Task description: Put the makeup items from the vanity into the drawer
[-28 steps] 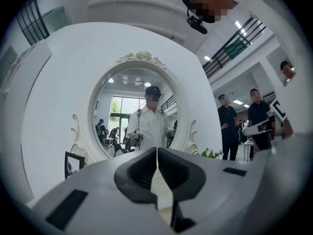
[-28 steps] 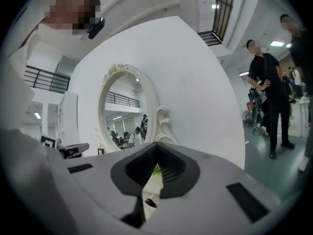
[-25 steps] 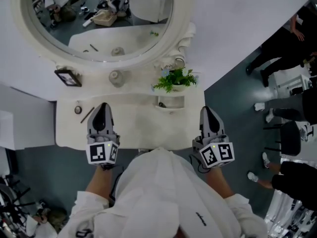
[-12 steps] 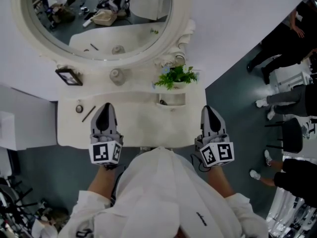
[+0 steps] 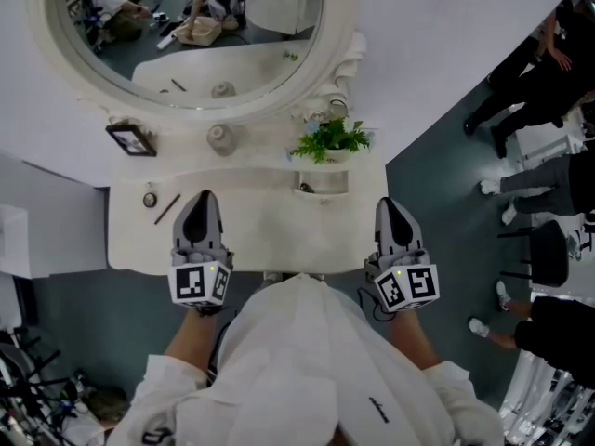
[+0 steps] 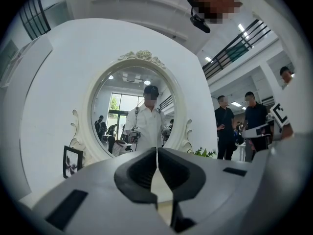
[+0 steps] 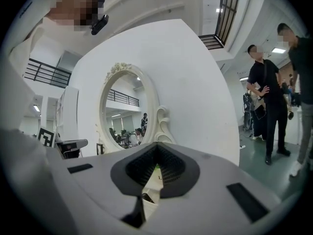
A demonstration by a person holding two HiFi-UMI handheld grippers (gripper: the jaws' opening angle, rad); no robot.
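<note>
White vanity top (image 5: 270, 230) stands against a white wall, under a big oval mirror (image 5: 232, 59) with a carved frame, and grey floor (image 5: 437, 184) shows to either side. At the far left, by the foot of the mirror, a small dark picture frame (image 5: 129, 141) stands on the ledge. Nearer the front on that side lie two of the makeup pieces, a small round item (image 5: 150, 199) and just beside it a thin dark stick (image 5: 166, 209) lying at a slant. Both are out on the top and neither is in a gripper. The left gripper (image 5: 203, 198) hovers level over the top just right of the stick, its jaws pressed together along a thin seam with nothing between them. Behind it, close to the mirror, sits a rounded pale jar (image 5: 219, 139). Right of centre, a green plant (image 5: 330, 140) stands in a white pot, and in front of it is a small open compartment (image 5: 327, 193) with something small and dark inside that I cannot make out. The right gripper (image 5: 387, 204) is held level over the vanity's right end, its jaws closed and empty too. Well off to the right, several onlookers (image 5: 539, 59) in dark clothes stand on the floor.
</note>
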